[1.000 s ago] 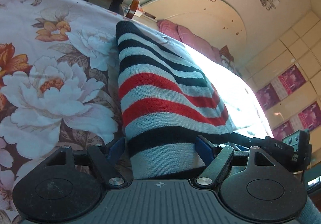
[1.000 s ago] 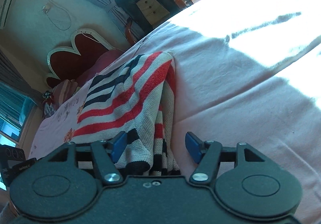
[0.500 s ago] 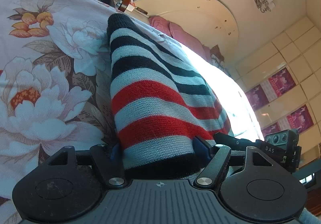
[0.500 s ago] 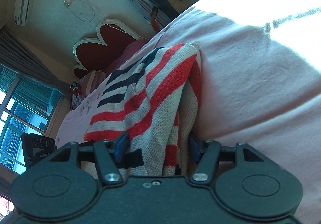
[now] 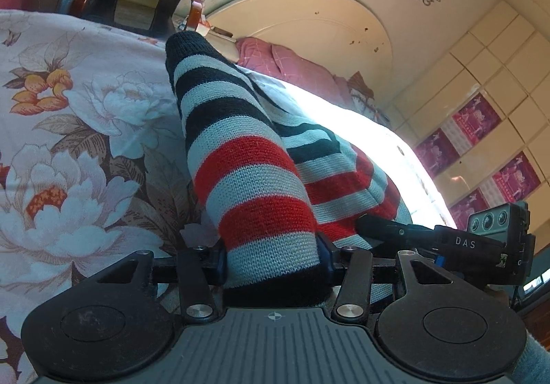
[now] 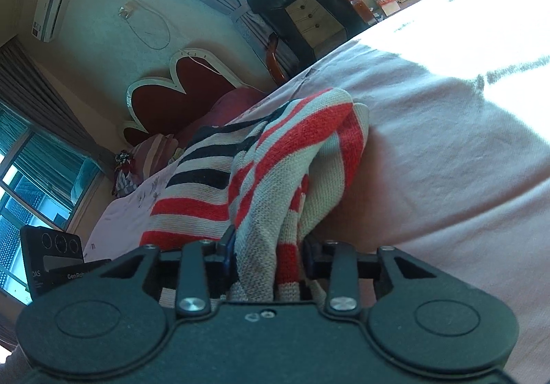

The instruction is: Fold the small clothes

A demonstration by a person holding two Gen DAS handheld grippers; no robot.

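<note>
Sweater: the striped knit [image 5: 247,177] lies on the bed, partly on the floral cover [image 5: 68,150] in the left view and against plain pink sheet [image 6: 447,150] in the right view.
Left tool: my left gripper [image 5: 273,263] is clamped on a rolled, tube-like part of the knit, likely a sleeve or a doubled edge; the blue pads press into the fabric on both sides.
Right tool: my right gripper [image 6: 268,250] is drawn in narrow on a bunch of several layers at the sweater's near edge, the cloth gathered into ridges between the jaws.
Other gripper: from the left view I see the right unit's body just beside the knit's far side, so I hold the piece at two nearby points.
Done so far: I judge at least one fold is in, since the right view shows stacked layers and a rounded folded edge at the far end.
Left to do: I judge the held edge must yet be carried over and laid flat, then both grips let go; the bundle looks lumpy, not a neat rectangle.
Risk: the thick knit may slump or unroll once I let go.
Unclear: I cannot tell whether the gripped part is lifted off the bed.
</note>
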